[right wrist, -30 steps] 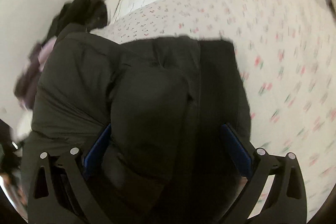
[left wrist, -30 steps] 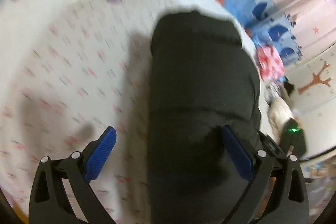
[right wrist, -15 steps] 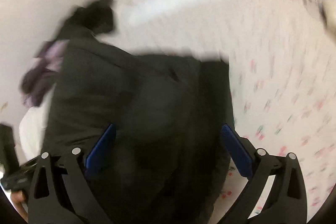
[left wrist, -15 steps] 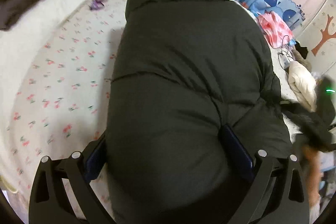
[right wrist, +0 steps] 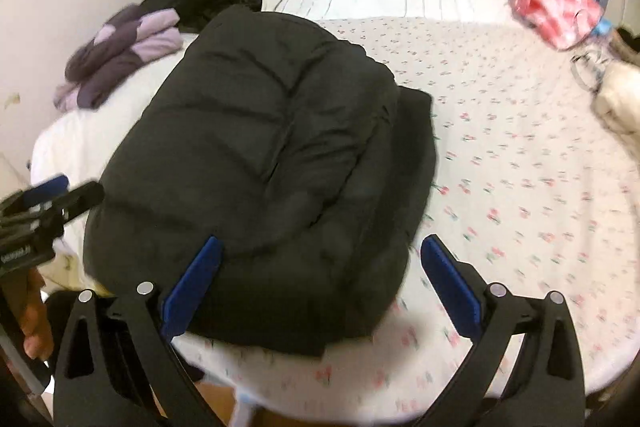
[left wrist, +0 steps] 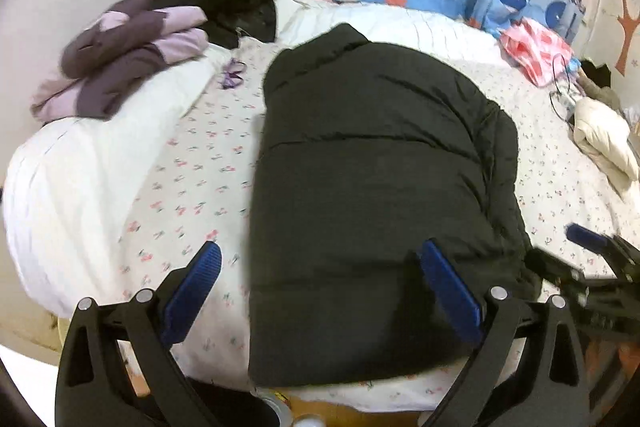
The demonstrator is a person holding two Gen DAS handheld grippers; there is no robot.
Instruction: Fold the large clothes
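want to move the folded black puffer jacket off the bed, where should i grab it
Take the black puffer jacket at its near folded edge, coming in low from the foot of the bed, one gripper at each near corner. That edge overhangs the mattress slightly, so fingers can likely slide under. The bundle looks thick and puffy, so pinch the stacked layers together, not only the top one.

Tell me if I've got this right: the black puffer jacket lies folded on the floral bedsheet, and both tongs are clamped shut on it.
Not quite. The black puffer jacket does lie folded on the floral bedsheet, but neither tool grips it: the left tongs and the right tongs both stand open, as each wrist view shows, with the blue pads spread wide above the jacket's near end.
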